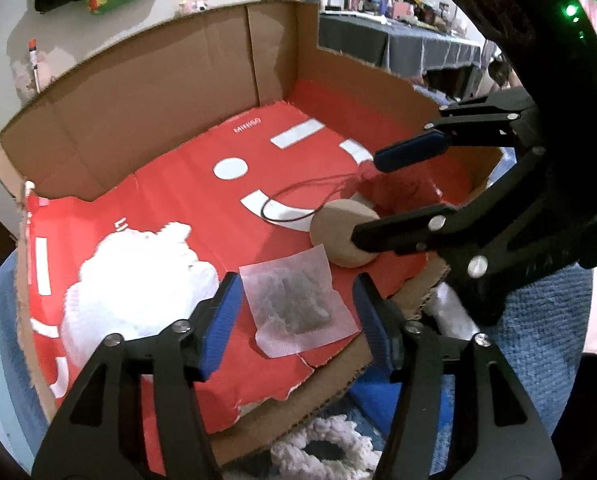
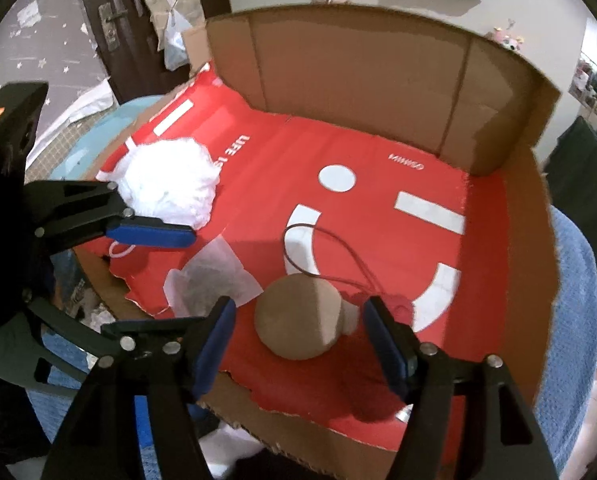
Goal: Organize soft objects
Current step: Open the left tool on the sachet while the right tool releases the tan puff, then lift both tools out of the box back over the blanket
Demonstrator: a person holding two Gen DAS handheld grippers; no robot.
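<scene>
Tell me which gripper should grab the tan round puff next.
Right. The right gripper is open with the tan puff lying between its fingers, while the left gripper is open around the tea bag sachet instead.

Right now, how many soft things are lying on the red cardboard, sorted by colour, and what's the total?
White: 2, the fluffy white cotton clump and the translucent white mesh sachet with dark filling.
Tan: 1, the round tan sponge puff.
Red: 1, the red mesh drawstring pouch.
Total: 4, all on the red printed cardboard sheet.
</scene>
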